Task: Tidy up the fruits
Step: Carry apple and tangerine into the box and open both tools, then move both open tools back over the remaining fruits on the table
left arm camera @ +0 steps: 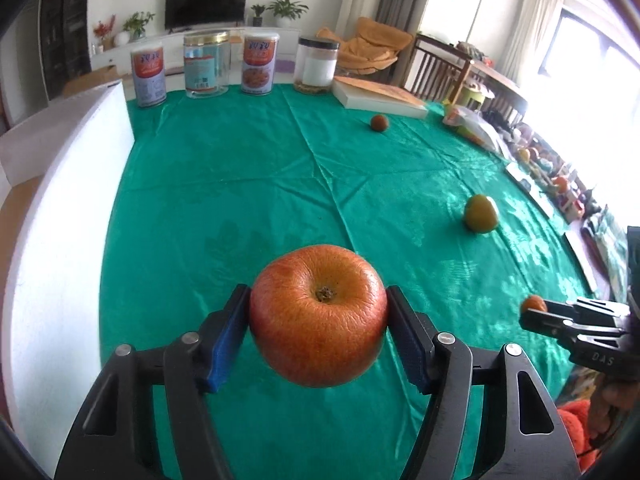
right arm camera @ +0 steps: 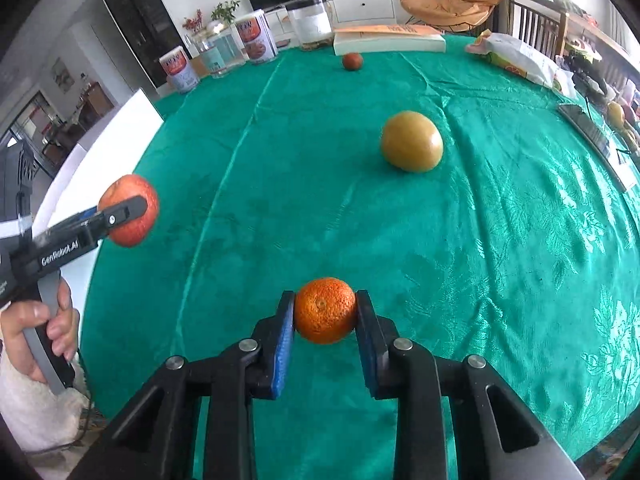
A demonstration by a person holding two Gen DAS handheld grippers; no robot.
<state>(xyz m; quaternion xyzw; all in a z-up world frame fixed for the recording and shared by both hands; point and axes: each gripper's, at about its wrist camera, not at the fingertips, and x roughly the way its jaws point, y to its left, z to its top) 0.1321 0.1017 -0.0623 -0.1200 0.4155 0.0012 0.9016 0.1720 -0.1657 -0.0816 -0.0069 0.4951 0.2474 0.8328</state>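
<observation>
The left gripper [left arm camera: 319, 316] is clamping a red apple [left arm camera: 319, 315] above the green tablecloth [left arm camera: 240, 184], white board [left arm camera: 68, 208] edging at nine o'clock. The right gripper [right arm camera: 325, 312] is pinching a small orange [right arm camera: 325, 310] (blue pads pressing both sides). Open cloth is stretching ahead; a yellow-green fruit [right arm camera: 412, 141] is sitting at one o'clock, a small red fruit [right arm camera: 352, 61] farther off beside a book [right arm camera: 390, 40] at twelve.

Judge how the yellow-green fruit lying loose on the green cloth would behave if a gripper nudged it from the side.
The yellow-green fruit looks round and smooth, so it would probably roll rather than slide. Its glossy skin suggests the pads might slip unless they close across its widest part. The green cloth looks soft and creased, which may slow a roll.
</observation>
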